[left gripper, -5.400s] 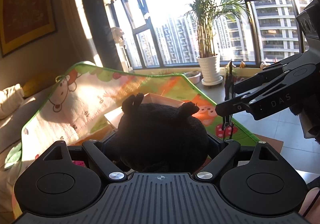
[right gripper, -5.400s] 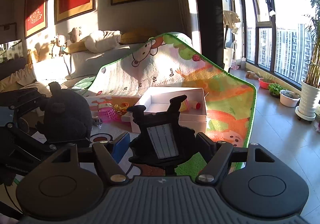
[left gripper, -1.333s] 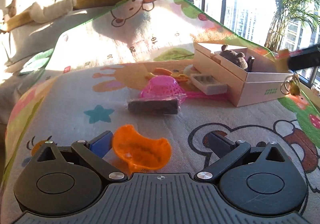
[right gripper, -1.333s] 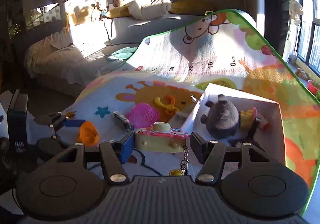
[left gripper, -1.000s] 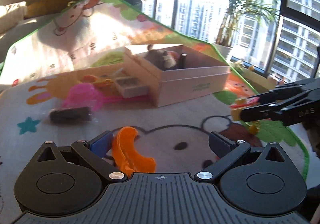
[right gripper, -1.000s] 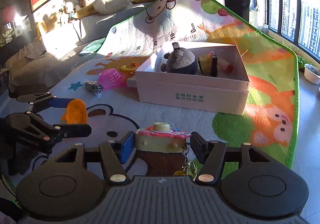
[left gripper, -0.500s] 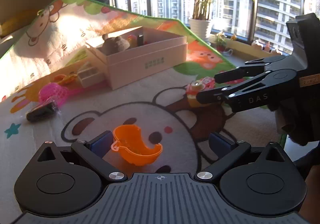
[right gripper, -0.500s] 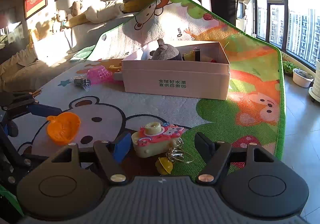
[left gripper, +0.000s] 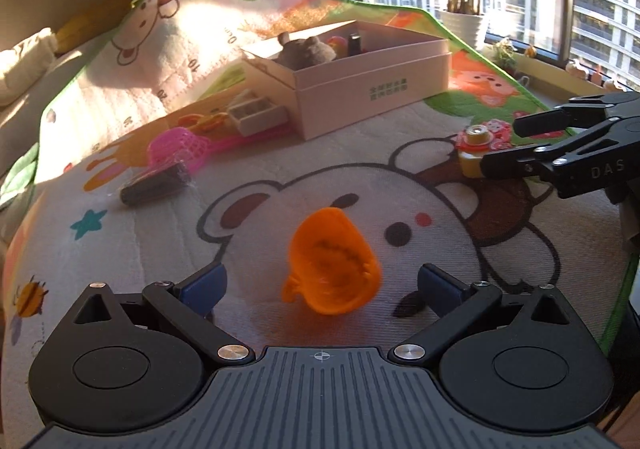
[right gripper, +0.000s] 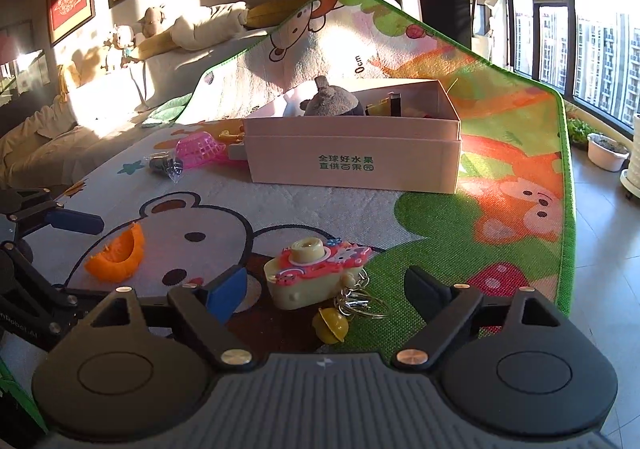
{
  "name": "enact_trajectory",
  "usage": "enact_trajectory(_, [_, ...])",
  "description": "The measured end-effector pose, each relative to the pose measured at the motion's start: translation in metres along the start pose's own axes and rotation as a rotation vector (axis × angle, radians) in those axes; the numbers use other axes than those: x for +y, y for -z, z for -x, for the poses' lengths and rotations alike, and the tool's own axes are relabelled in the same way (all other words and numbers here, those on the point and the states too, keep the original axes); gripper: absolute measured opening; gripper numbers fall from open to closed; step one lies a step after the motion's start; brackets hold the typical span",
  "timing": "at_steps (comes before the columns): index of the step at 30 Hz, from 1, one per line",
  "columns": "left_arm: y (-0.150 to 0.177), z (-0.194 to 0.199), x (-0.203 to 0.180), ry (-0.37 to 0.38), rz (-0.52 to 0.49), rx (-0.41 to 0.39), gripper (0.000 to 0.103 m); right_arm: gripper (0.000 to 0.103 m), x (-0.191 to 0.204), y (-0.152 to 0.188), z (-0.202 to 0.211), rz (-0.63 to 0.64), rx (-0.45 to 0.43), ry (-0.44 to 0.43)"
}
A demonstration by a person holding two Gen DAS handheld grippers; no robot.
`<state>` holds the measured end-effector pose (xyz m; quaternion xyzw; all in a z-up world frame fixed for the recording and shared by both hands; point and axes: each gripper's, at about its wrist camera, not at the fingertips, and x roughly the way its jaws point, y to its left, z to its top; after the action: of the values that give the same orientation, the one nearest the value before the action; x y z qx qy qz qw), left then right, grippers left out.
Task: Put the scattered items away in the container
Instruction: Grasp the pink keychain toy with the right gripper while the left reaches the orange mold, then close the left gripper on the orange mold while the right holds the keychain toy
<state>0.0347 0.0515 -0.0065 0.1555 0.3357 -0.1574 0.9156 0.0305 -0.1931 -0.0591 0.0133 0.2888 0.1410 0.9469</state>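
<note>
The toy camera [right gripper: 316, 273] lies on the mat [right gripper: 440, 249], near the box [right gripper: 352, 161], between the opening jaws of the right gripper [right gripper: 326, 289], untouched. It looks light, hard, slippery; grip its flat sides. The left gripper [left gripper: 320, 281] stands wide apart around the orange cup [left gripper: 332, 261].

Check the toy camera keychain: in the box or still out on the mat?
Out. The toy camera keychain lies on the play mat, well short of the cardboard box, between the opening right gripper pads, neither touching it.
</note>
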Motion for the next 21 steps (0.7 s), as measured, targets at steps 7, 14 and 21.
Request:
enact_trajectory(7, [0.006,0.0,0.03,-0.128,0.017,0.018,0.103,0.087,0.005,0.001,-0.001,0.025,0.006,0.018])
enact_trajectory(14, [0.012,0.003,0.048,-0.214,0.033,0.043,0.103,0.087,0.013,-0.004,-0.003,0.081,0.041,0.023])
enact_trajectory(21, [0.017,0.013,0.064,-0.048,0.183,0.046,0.103,0.087,0.014,-0.019,-0.014,0.097,0.044,0.006])
